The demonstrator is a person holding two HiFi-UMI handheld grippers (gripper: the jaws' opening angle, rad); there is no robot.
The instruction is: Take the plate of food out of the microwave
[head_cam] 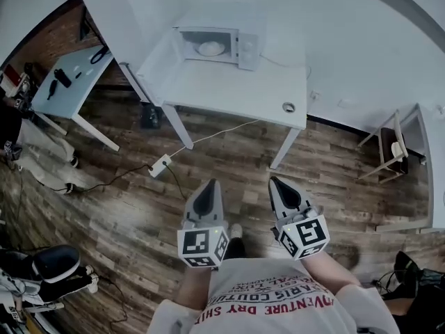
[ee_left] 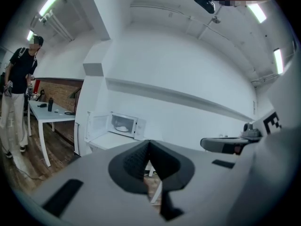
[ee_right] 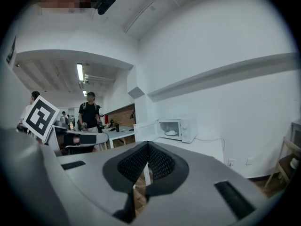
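Note:
A white microwave [head_cam: 219, 46] stands at the back of a white table [head_cam: 236, 89], well ahead of me, its door [head_cam: 161, 56] swung open to the left. Inside it lies a plate of pale food [head_cam: 211, 48]. My left gripper [head_cam: 206, 188] and right gripper [head_cam: 279, 184] are side by side above the wooden floor, far short of the table, both shut and empty. In the left gripper view the left gripper [ee_left: 149, 144] points towards the microwave [ee_left: 123, 125] and plate [ee_left: 121, 128]. In the right gripper view the microwave [ee_right: 177, 128] and plate [ee_right: 171, 133] show past the right gripper [ee_right: 147, 145].
A small round object [head_cam: 288, 107] lies at the table's front right corner. A power strip [head_cam: 160, 164] and cable lie on the floor before the table. A second table [head_cam: 69, 75] stands at left, a wooden chair [head_cam: 391, 148] at right. A person [ee_left: 19, 93] stands at left.

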